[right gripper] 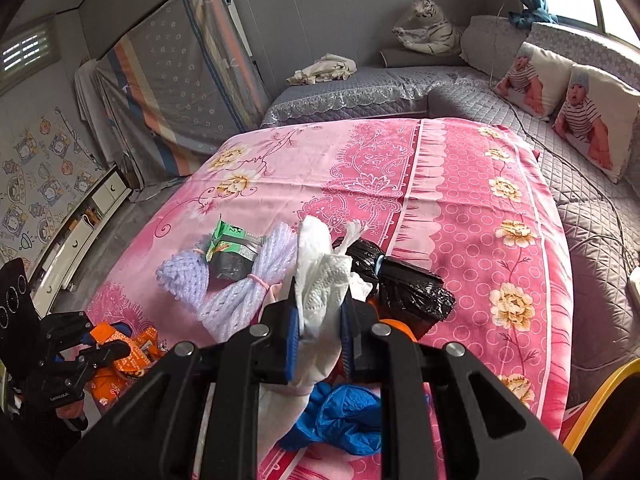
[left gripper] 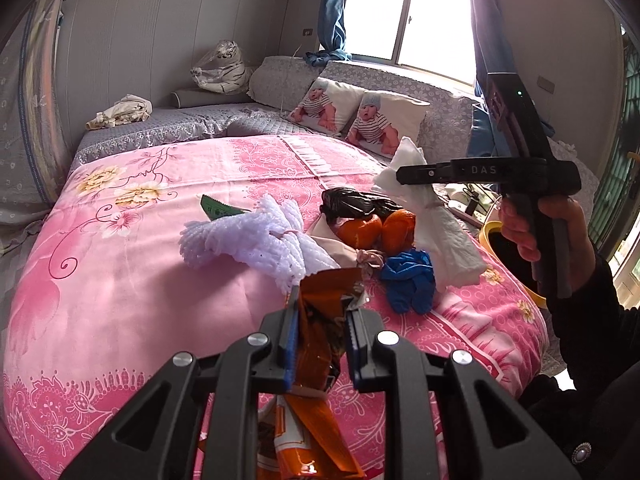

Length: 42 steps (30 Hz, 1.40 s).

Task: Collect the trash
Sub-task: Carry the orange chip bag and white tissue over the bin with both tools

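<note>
My left gripper [left gripper: 321, 330] is shut on an orange snack wrapper [left gripper: 316, 344] and holds it above the pink bedspread [left gripper: 132, 280]. My right gripper [right gripper: 319, 330] is shut on a white paper towel [right gripper: 322, 280], which hangs from it in the left wrist view [left gripper: 436, 224]. On the bed lie a white foam net [left gripper: 256, 240], a green packet [right gripper: 232, 244], a black plastic bag [right gripper: 404, 280], orange peels [left gripper: 376, 228] and a blue glove [left gripper: 412, 280]. The left gripper with the wrapper shows in the right wrist view [right gripper: 108, 344].
A yellow-rimmed bin [left gripper: 508, 256] stands beside the bed at the right, partly behind the right hand. Grey sofa cushions, two baby-print pillows [left gripper: 352, 116] and a toy tiger [left gripper: 224, 68] lie beyond the bed. A cable [right gripper: 572, 168] runs over the grey quilt.
</note>
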Tool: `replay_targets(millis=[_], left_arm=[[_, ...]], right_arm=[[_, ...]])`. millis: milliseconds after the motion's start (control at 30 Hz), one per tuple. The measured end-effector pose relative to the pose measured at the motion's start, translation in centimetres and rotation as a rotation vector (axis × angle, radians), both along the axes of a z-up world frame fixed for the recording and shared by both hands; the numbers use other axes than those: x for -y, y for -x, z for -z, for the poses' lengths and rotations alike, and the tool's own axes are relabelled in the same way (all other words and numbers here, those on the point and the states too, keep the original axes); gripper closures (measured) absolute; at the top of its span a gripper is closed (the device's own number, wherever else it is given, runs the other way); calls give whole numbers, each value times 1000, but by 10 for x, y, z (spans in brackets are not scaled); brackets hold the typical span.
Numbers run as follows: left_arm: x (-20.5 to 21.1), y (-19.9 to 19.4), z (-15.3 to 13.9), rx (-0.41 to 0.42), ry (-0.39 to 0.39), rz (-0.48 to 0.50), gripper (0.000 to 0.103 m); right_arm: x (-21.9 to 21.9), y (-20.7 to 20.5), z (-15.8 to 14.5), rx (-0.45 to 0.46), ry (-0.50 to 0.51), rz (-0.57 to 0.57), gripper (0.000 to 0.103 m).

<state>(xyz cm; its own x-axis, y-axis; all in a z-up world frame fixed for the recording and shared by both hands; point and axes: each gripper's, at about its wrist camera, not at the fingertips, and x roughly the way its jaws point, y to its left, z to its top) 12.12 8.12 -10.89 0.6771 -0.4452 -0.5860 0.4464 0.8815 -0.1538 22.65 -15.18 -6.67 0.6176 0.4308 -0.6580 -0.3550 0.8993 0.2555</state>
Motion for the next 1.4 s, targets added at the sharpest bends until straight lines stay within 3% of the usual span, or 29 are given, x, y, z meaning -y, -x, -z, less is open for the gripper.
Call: replay_targets(millis=[667, 1400], left_arm=[[23, 1, -23, 15, 12, 16, 85], [140, -18, -38, 6, 9, 240, 85]], right_arm=[[57, 29, -23, 64, -42, 86, 87], [161, 55, -48, 137, -28, 302, 87]])
